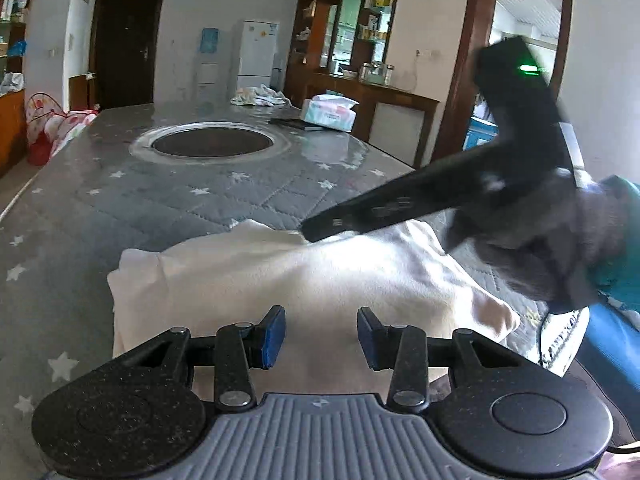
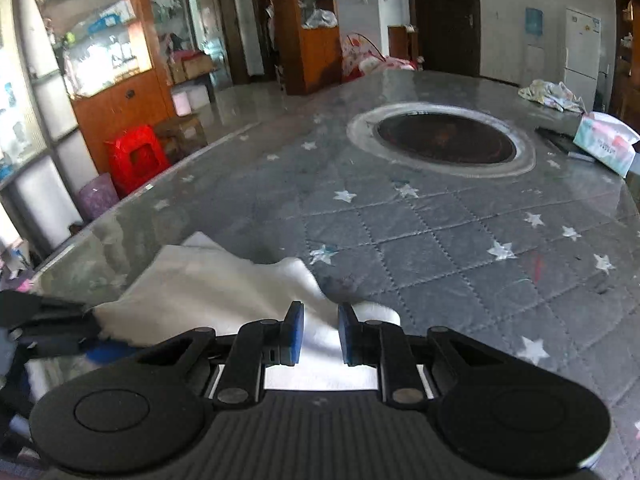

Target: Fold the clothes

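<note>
Nearest in the left wrist view, the left gripper [image 1: 321, 334] hangs just above the cream-white soft cloth garment [image 1: 280, 276], its blue-padded jaws released with a wide gap and nothing between them. The garment lies bunched on the near part of the grey quilted table cover with white stars [image 1: 120, 196], a loose corner spilling to the right.

In the right wrist view, the right gripper [image 2: 320, 332] has its jaws parted by a narrower gap, with a raised ridge of the same garment [image 2: 208, 288] running into that gap; whether the pads actually pinch the fabric I cannot tell. Seen from the left wrist camera, this gripper [image 1: 316, 232] reaches in from the right, its tip touching the garment's far edge, held by a dark-gloved hand [image 1: 568, 240].

Farther along the table sits a round dark recessed plate with a silvery rim [image 2: 444, 140]. Beyond it on the right lie a pastel tissue pack [image 2: 604, 144] and, well behind, a crumpled patterned cloth [image 2: 552, 94]. Off the table's left side stands a red plastic stool [image 2: 136, 156], and at the far wall a white refrigerator [image 1: 258, 54].
</note>
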`<state>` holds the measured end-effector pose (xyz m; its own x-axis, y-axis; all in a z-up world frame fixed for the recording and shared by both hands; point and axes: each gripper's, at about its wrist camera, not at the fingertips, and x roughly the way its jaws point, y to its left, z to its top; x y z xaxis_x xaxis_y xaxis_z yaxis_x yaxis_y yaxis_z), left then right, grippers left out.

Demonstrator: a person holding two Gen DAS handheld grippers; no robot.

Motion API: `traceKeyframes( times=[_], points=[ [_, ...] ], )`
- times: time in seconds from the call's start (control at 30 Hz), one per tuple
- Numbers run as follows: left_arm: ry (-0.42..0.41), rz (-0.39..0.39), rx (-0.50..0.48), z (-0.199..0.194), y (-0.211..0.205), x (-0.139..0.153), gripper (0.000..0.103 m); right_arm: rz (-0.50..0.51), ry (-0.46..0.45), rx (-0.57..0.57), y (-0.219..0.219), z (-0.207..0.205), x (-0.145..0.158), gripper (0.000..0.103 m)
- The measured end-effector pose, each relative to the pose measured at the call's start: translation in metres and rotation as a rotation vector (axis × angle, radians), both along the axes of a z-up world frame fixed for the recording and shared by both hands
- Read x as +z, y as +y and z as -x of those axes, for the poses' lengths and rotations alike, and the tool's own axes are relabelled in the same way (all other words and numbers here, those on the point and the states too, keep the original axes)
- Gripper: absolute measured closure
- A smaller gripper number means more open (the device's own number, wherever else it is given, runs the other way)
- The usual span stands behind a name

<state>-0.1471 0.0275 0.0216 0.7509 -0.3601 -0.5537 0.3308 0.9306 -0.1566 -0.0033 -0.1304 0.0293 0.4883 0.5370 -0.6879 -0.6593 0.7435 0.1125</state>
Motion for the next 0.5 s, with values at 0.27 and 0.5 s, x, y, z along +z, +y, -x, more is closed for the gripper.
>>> traceKeyframes(
  times=[0.27,0.5],
  points=[
    [-0.003,0.042,-0.015,0.003,0.004,-0.003,0.059,0.019,-0.008,-0.023,0.012,-0.01,-0.005,0.086],
    [-0.004,0.056,-0.012,0.005,0.005,-0.002,0.057,0.034,-0.007,0.078,0.036,-0.006,-0.003,0.085]
  ],
)
